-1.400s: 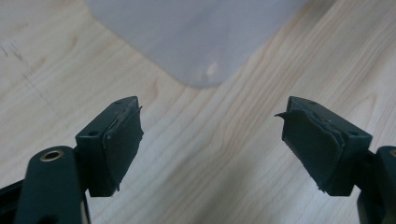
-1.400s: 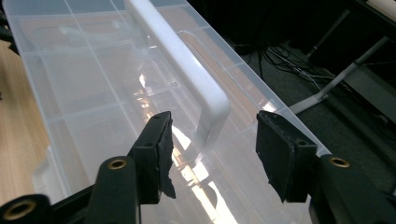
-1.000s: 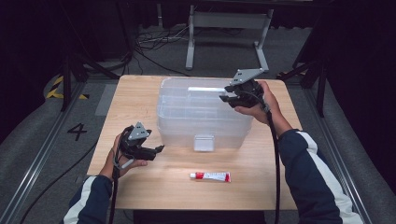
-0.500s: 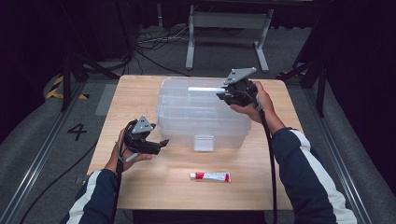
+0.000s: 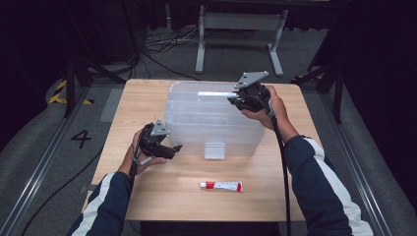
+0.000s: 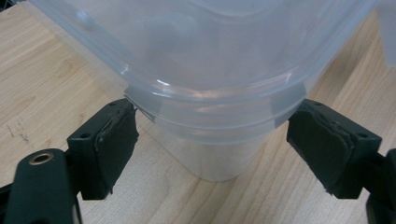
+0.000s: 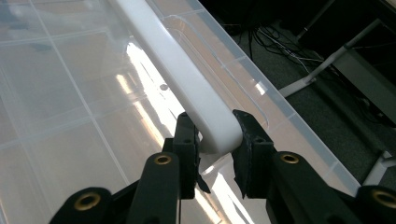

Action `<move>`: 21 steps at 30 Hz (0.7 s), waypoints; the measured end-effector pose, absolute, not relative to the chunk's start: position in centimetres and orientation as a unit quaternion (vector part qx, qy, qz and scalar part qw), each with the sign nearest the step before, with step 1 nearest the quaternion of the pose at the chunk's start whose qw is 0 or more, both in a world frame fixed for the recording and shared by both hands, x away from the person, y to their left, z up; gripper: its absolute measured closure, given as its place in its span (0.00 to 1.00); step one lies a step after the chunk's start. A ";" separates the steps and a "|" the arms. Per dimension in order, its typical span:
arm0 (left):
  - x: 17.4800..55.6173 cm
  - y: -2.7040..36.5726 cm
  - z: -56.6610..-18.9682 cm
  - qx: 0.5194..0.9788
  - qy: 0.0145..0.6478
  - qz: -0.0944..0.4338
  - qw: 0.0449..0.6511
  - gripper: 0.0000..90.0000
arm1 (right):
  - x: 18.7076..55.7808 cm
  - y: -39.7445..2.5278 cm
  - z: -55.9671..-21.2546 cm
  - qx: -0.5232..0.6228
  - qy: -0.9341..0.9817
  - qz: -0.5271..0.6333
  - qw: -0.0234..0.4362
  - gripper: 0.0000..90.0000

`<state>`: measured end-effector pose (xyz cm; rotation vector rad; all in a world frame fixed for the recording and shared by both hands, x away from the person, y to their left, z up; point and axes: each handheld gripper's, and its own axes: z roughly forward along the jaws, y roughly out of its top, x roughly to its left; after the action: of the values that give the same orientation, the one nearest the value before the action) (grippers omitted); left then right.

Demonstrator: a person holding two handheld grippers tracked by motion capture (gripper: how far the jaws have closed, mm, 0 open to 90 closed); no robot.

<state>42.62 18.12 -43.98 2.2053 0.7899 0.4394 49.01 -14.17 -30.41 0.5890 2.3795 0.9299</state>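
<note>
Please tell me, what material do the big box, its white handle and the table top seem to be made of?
Box: probably clear plastic, glossy; the table shows through its wall.
White handle: likely opaque plastic, smooth, with soft highlights. The right gripper is shut on it.
Table: pale wood or wood-look laminate, matte, with visible grain; which one is unclear.

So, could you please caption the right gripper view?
Right gripper fingers clamp the white handle on the clear bin's lid.
</note>
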 end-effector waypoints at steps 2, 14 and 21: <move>42.6 18.4 -43.8 0.853 0.314 0.162 0.385 0.20 | 48.9 -14.3 -30.5 0.218 0.876 0.347 0.255 0.81; 41.4 18.7 -43.3 0.851 0.307 0.173 0.389 0.29 | 48.5 -14.4 -30.2 0.222 0.878 0.342 0.250 0.81; 40.8 20.0 -42.8 0.859 0.283 0.185 0.384 0.43 | 49.0 -14.6 -29.8 0.230 0.878 0.347 0.238 0.81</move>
<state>40.84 20.00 -42.77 2.1908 0.7217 0.4717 49.01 -14.59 -29.81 0.6293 2.4055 0.9501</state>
